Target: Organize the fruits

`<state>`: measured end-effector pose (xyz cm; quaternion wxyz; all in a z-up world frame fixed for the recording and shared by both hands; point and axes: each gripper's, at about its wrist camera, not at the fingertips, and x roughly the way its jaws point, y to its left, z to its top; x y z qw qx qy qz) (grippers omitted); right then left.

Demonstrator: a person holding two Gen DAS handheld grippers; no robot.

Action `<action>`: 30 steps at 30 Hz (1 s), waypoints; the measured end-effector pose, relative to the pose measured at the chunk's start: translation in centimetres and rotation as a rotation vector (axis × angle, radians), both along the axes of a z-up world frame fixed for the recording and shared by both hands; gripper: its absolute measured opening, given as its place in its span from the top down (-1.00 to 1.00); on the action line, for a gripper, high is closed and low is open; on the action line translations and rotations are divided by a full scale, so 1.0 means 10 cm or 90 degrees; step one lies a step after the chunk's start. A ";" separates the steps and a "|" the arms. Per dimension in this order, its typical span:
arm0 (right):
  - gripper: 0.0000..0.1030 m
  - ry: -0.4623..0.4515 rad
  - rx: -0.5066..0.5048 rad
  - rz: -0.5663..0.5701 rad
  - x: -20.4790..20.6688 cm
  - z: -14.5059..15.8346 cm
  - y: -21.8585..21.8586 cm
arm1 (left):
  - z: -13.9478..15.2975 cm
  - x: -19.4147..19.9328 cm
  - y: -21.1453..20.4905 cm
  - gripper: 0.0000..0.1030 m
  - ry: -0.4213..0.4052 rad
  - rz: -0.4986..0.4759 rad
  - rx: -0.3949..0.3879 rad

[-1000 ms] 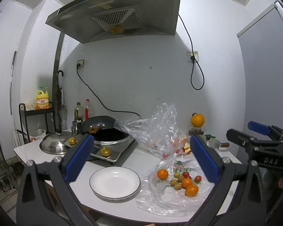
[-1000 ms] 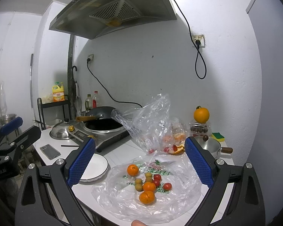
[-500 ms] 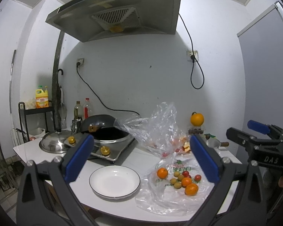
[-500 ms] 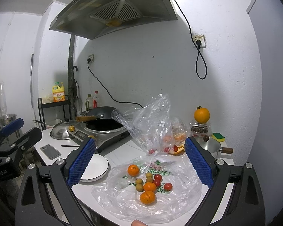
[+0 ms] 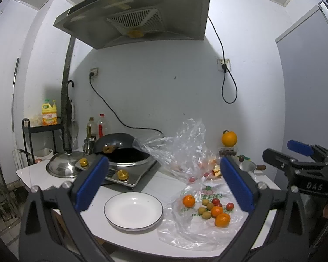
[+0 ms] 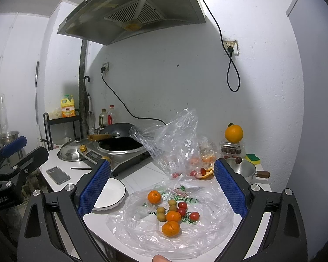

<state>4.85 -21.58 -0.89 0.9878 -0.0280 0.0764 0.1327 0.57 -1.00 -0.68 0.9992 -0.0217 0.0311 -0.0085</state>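
Note:
Small oranges [image 6: 170, 228], red cherry tomatoes [image 6: 194, 215] and brownish longans [image 6: 161, 217] lie on a flat clear plastic bag [image 6: 207, 235] at the counter's front right. An empty white plate [image 5: 133, 210] sits to their left; in the right wrist view the plate [image 6: 113, 193] is partly hidden by a finger. My left gripper [image 5: 164, 184] hovers open above plate and fruit, holding nothing. My right gripper [image 6: 161, 187] is open too, above the fruit pile [image 5: 210, 207]. Each gripper shows at the edge of the other's view.
A crumpled clear bag [image 6: 175, 139] with more fruit stands behind the pile. A wok on an induction cooker [image 5: 124, 152], a steel lid [image 5: 63, 168], a phone [image 6: 58, 175], a small pot [image 6: 245, 170], a big orange [image 6: 234, 133] on a box, and a sponge [image 6: 252, 158] crowd the counter [image 5: 164, 183].
Both views have shifted only slightly. The grippers stay open and the fruit and plate have not moved.

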 end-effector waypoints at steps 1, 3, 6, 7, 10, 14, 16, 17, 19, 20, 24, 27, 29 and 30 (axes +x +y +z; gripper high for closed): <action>-0.89 0.000 0.000 0.000 0.00 -0.01 0.00 | 0.00 0.00 0.00 -0.99 0.000 0.000 0.000; -0.89 0.000 0.000 0.000 0.00 -0.01 0.00 | 0.00 0.00 0.00 -0.99 0.000 0.000 0.001; -0.89 0.000 0.000 0.001 0.00 0.00 0.00 | 0.00 0.00 0.00 -0.99 0.000 0.000 0.000; -0.89 0.000 0.000 0.000 0.00 0.00 0.00 | 0.00 0.00 0.00 -0.99 0.000 0.000 0.001; -0.89 0.000 0.000 0.000 0.00 0.00 -0.01 | 0.01 0.00 0.00 -0.99 0.000 0.000 0.000; -0.89 0.000 0.000 0.000 0.00 0.00 -0.01 | 0.00 0.00 0.00 -0.99 0.000 0.000 0.000; -0.89 -0.001 0.000 -0.001 0.00 0.00 -0.01 | 0.00 0.00 0.00 -0.99 0.000 0.001 0.000; -0.89 0.000 0.000 -0.001 0.00 0.00 -0.01 | 0.00 0.00 0.00 -0.99 0.000 0.000 0.000; -0.89 -0.001 0.000 0.000 0.00 0.00 -0.01 | 0.00 0.00 -0.01 -0.99 0.001 0.000 0.000; -0.89 -0.001 0.000 -0.001 0.00 0.00 0.00 | 0.00 0.00 -0.01 -0.99 0.000 0.000 0.001; -0.89 -0.001 0.000 -0.001 0.00 0.00 0.00 | 0.01 -0.01 0.00 -0.99 0.001 0.000 0.002; -0.89 0.002 -0.001 0.000 0.01 0.00 -0.01 | 0.01 -0.01 0.00 -0.99 0.001 -0.001 0.001; -0.89 0.003 -0.001 -0.001 0.04 0.00 -0.03 | 0.01 -0.01 0.00 -0.99 0.001 -0.002 0.002; -0.89 0.004 -0.001 -0.001 0.05 0.00 -0.03 | 0.01 -0.01 -0.01 -0.99 0.001 -0.002 0.002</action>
